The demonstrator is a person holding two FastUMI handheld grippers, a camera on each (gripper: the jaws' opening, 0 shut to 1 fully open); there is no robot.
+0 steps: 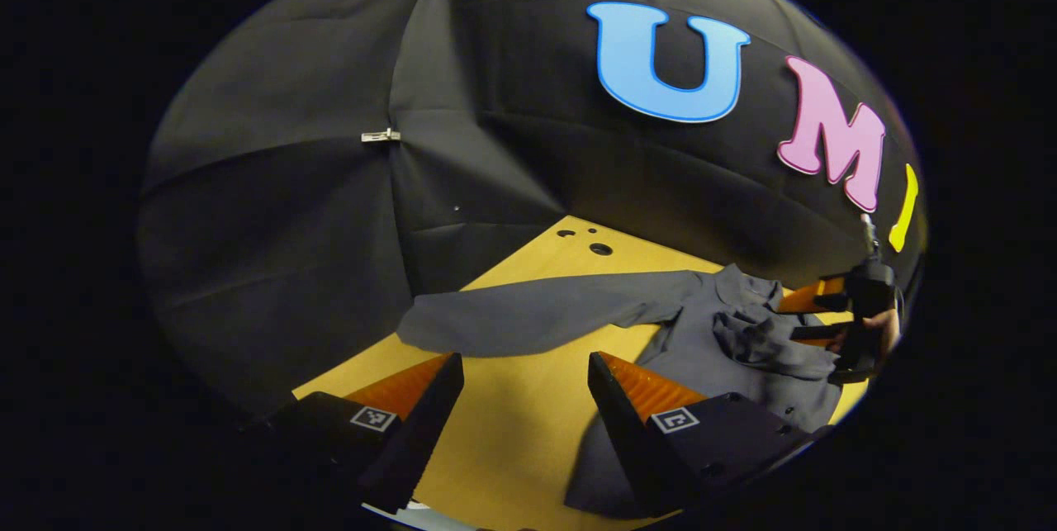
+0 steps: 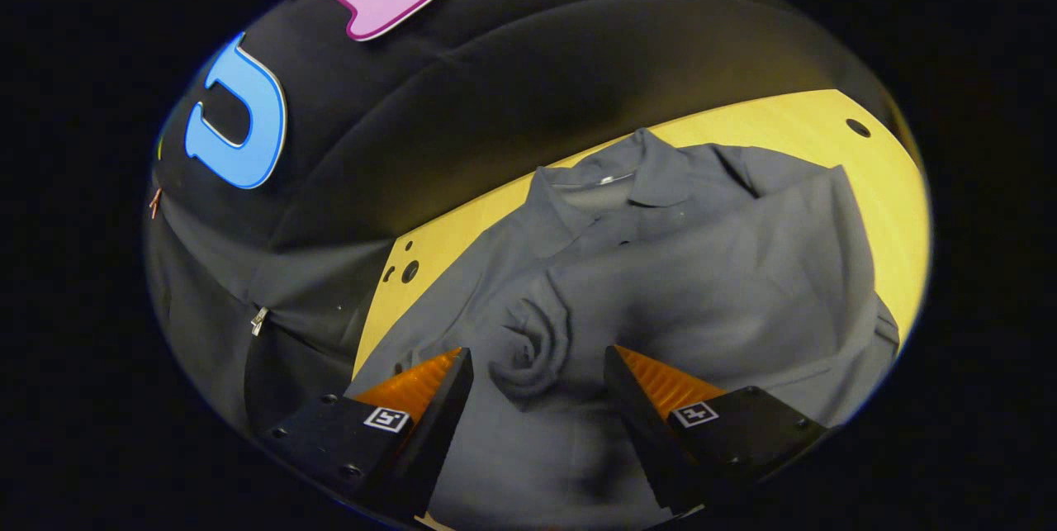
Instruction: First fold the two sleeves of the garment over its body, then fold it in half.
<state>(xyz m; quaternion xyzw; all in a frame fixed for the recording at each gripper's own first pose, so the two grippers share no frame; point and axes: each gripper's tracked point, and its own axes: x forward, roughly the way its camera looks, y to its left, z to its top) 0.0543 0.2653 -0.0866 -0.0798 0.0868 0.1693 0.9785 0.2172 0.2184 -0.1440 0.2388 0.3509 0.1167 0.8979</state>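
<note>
Grey collared garment (image 2: 661,267) lying flat on the yellow wooden table (image 2: 784,130), collar (image 2: 652,176) toward the black cloth wall (image 2: 462,101). One sleeve (image 2: 743,267) already folded across the body, its cuff end bunched into a small swirl (image 2: 528,349) near the middle of the cloth. Other sleeve (image 1: 537,316) stretched straight out sideways over bare table (image 1: 512,424) in the left gripper view, lying flat, its end near the foot of the wall.

Left hand-held gripper (image 1: 524,382) spread wide, holding nothing, poised above bare table just in front of the outstretched sleeve, one finger over the garment's edge. Right hand-held gripper (image 2: 537,378) likewise spread wide, gripping nothing, hovering over the body of the garment with the bunched cuff between its fingers; contact with the cloth not clear.

Right hand-held gripper (image 1: 813,316) also seen far off in the left gripper view, at the collar side of the garment, a hand (image 1: 883,329) behind it. A few round holes (image 1: 600,248) in the table near the wall; small clips (image 1: 380,135) on the seams of the cloth.
</note>
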